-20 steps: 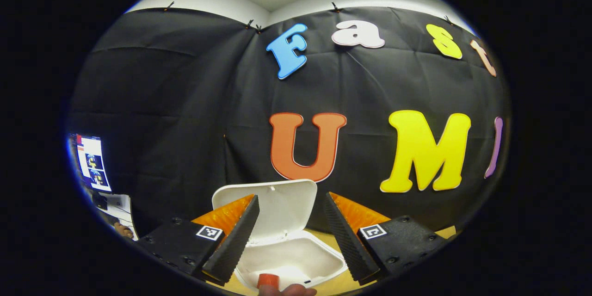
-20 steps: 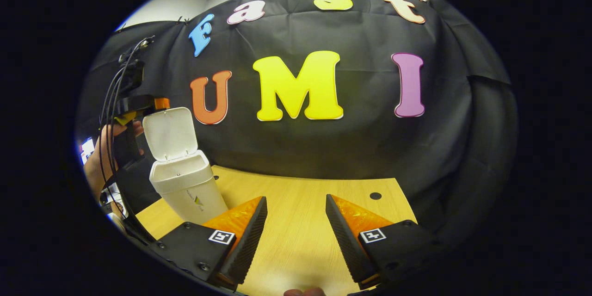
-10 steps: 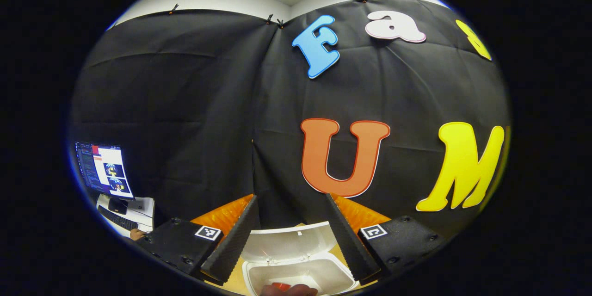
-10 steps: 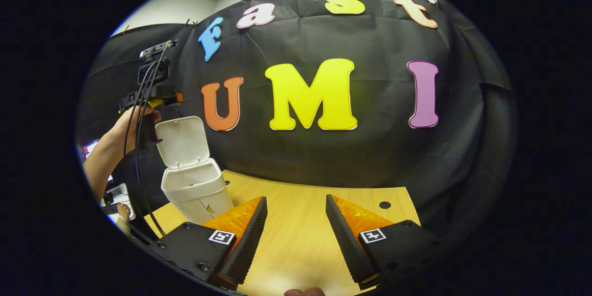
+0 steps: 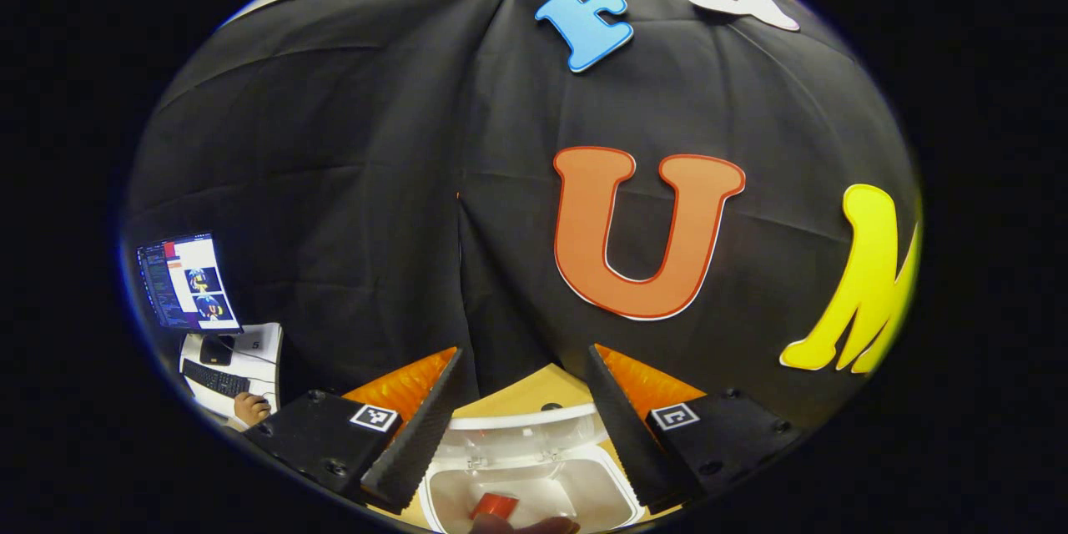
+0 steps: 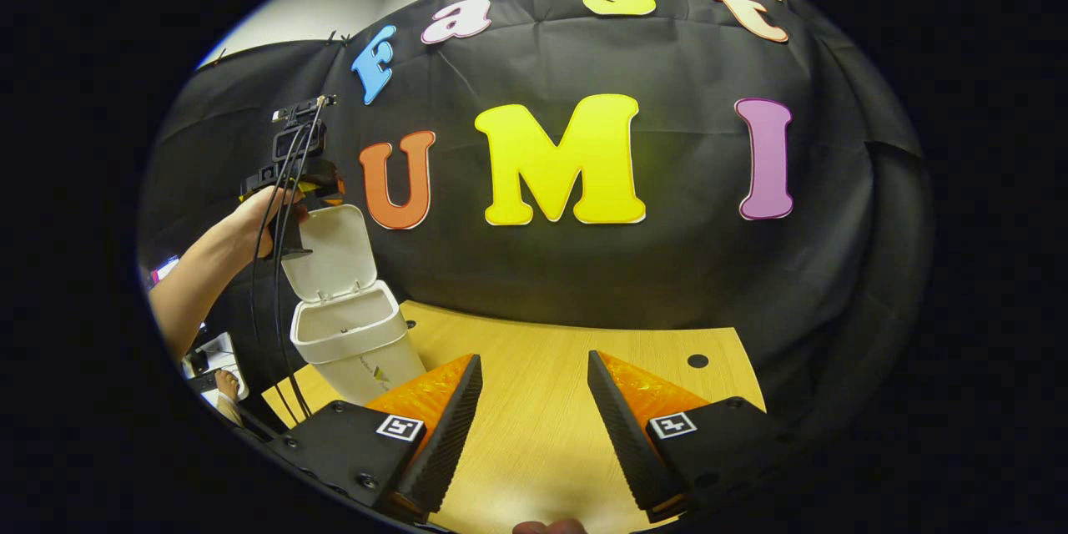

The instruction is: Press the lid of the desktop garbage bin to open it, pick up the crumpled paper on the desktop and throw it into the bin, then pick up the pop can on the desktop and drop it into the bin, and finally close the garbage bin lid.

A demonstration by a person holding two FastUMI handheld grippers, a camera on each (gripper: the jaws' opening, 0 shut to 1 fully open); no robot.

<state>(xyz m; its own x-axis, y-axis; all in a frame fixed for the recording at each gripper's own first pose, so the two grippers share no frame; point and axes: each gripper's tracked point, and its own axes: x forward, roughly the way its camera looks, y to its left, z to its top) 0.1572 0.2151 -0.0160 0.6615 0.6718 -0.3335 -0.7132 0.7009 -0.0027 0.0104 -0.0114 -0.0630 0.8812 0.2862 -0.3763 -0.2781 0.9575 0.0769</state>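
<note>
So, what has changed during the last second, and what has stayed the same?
The left gripper has moved from beside the bin up over its open lid, open with nothing between its fingers. In the left gripper view the lid now looks lower and flatter, and the red can lies inside. The right gripper has stayed open and empty above the wooden table; the bin has not moved.

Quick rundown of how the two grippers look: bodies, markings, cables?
Both the left gripper and the right gripper have wedge-shaped ribbed fingers on black bolted blocks, each bearing a square black-and-white tag. In the right gripper view, black cables trail from the left gripper; the forearm holding it is bare.
</note>
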